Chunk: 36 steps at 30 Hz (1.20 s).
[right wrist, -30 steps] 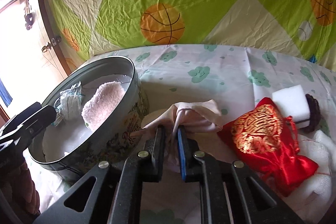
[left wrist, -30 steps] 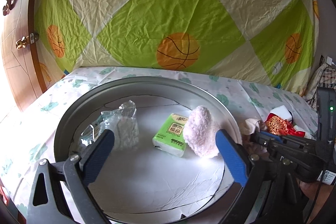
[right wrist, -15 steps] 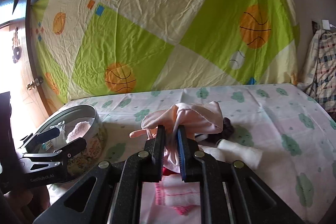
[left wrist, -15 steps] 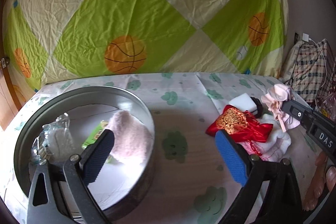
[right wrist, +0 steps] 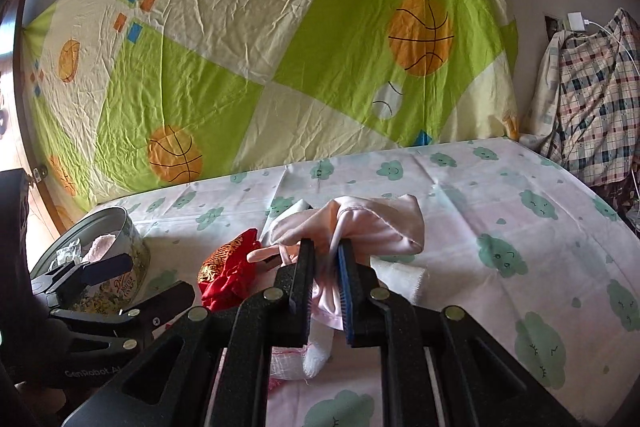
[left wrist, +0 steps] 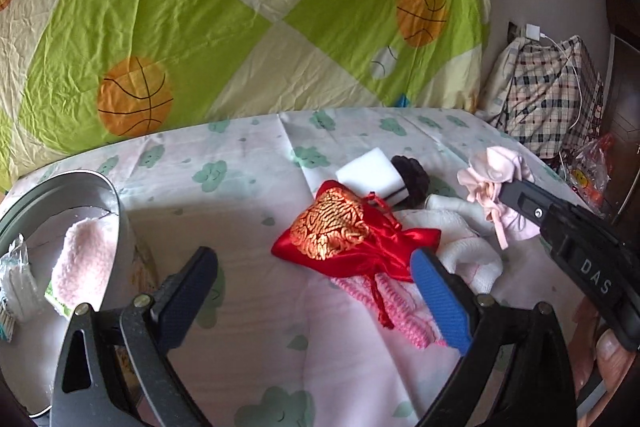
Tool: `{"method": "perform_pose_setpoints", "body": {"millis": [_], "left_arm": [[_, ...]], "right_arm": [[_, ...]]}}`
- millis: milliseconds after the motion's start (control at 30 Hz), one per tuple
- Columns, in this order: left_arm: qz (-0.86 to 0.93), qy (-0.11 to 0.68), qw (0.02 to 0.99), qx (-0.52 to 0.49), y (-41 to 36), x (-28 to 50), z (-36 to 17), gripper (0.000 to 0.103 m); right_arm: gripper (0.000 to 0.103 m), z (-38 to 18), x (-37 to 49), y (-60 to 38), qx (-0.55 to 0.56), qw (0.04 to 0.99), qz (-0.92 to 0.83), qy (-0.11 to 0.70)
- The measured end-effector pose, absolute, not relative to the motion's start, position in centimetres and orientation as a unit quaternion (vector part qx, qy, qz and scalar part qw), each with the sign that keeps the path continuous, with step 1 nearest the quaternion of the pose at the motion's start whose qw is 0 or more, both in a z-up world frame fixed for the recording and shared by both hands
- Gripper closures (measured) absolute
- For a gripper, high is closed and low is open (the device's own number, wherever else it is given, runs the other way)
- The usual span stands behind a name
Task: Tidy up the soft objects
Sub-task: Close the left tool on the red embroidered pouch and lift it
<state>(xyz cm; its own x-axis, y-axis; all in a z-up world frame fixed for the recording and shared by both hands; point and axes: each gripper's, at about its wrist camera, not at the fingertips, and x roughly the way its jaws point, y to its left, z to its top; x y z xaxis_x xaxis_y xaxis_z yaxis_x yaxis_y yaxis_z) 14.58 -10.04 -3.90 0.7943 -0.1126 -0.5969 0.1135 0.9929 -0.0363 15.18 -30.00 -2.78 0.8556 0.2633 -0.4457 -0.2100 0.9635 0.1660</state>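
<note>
1. Left wrist view: the left gripper (left wrist: 316, 291) has swung away from the tin (left wrist: 116, 227) toward the pile on the bed (left wrist: 248, 155), its jaws wide apart and empty.
2. Ahead of it now lie the red pouch (left wrist: 340, 239), a white sponge (left wrist: 368, 173), a dark scrunchie (left wrist: 412, 179) and white and pink knitwear (left wrist: 468, 255).
3. Right wrist view: the right gripper (right wrist: 324, 267) stays clamped on a pink cloth (right wrist: 368, 227), which has been lifted off the bed since a second ago and hangs clear above the pile.
4. At the frame's left the tin already holds a pink fluffy item (left wrist: 80, 259), a plastic packet (left wrist: 16, 275) and a green tissue pack, mostly hidden.
5. Judging by this, the cloth is probably bound for the tin, while the left gripper seems to be lining up on the pouch.
</note>
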Motion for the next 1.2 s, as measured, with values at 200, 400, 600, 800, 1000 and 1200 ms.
{"method": "perform_pose_setpoints", "body": {"millis": [200,400,600,800,1000,1200], "left_arm": [[-0.072,0.338,0.938,-0.017,-10.9,17.6,-4.4,0.001],[-0.073,0.356,0.931,-0.017,-11.7,19.6,-5.4,0.002],[-0.107,0.391,0.914,-0.005,-12.5,20.7,-7.0,0.062],[-0.127,0.377,0.917,-0.016,-12.4,20.1,-6.6,0.093],[-0.122,0.346,0.930,0.003,-12.6,18.6,-5.7,0.100],[-0.122,0.320,0.939,0.003,-12.0,16.8,-5.1,0.100]], "right_arm": [[0.090,-2.6,15.0,-30.0,0.052,0.965,0.115,0.231],[0.090,-2.5,15.1,-29.7,0.044,0.965,0.112,0.233],[0.090,-2.6,15.2,-29.5,0.040,0.964,0.109,0.239],[0.090,-2.6,15.2,-29.4,0.041,0.965,0.107,0.236],[0.090,-2.5,14.9,-29.7,0.047,0.967,0.106,0.229],[0.090,-2.5,14.9,-29.9,0.049,0.967,0.105,0.229]]}}
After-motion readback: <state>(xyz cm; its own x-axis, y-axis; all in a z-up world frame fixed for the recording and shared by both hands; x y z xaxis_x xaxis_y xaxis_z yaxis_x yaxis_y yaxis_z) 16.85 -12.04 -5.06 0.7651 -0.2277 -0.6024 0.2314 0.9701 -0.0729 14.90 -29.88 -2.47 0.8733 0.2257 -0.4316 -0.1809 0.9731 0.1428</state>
